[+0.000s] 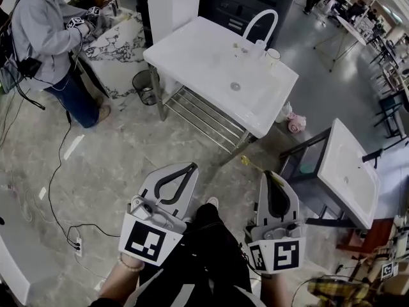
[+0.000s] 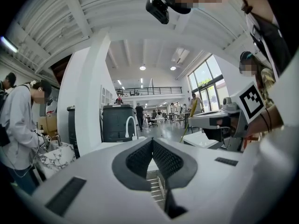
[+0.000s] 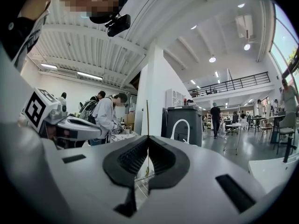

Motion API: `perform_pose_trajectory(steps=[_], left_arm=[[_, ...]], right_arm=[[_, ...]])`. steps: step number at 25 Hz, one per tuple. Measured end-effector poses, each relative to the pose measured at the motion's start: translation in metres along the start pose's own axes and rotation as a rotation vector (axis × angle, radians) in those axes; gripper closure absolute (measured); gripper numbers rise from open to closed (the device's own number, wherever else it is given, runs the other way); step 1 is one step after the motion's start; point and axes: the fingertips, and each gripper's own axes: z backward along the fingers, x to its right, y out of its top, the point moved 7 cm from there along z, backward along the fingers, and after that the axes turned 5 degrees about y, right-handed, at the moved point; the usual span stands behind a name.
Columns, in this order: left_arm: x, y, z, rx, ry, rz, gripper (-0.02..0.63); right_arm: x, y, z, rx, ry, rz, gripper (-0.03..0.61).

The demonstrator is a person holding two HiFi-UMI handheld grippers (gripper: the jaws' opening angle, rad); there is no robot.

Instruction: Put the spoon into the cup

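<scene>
In the head view the right gripper [image 1: 270, 176], clenched on the spoon [image 1: 251, 164], holds its long axis jutting ahead, well short of the cup [image 1: 273, 57] on the bench [image 1: 198, 56]; the left gripper view shows the left gripper [image 2: 152, 141] closed on nothing; the right gripper view shows the spoon pinched upright

Floor [image 1: 128, 152] between here and the white sink table [image 1: 192, 56] is wide open, nothing to dodge. The tabletop's mostly bare too, so coming in over the near edge or from the left looks easy. The tight bit is the back right corner: the arched faucet [image 1: 259, 45] stands just beside the cup [image 1: 273, 57]. A second sink table [image 1: 348, 171] boxes in the right side, and a trash bin [image 1: 144, 87] sits by the left leg.
</scene>
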Motion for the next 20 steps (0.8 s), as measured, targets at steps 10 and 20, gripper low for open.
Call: perform_pose_trajectory(steps=[10, 20], left_arm=[[-0.012, -0.002, -0.026, -0.013, 0.005, -0.018, 0.615], [-0.034, 0.005, -0.093, 0.006, 0.028, -0.004, 0.615]], right_arm=[[0.020, -0.006, -0.034, 0.006, 0.018, -0.012, 0.571], [0.067, 0.002, -0.095, 0.015, 0.057, 0.011, 0.571]])
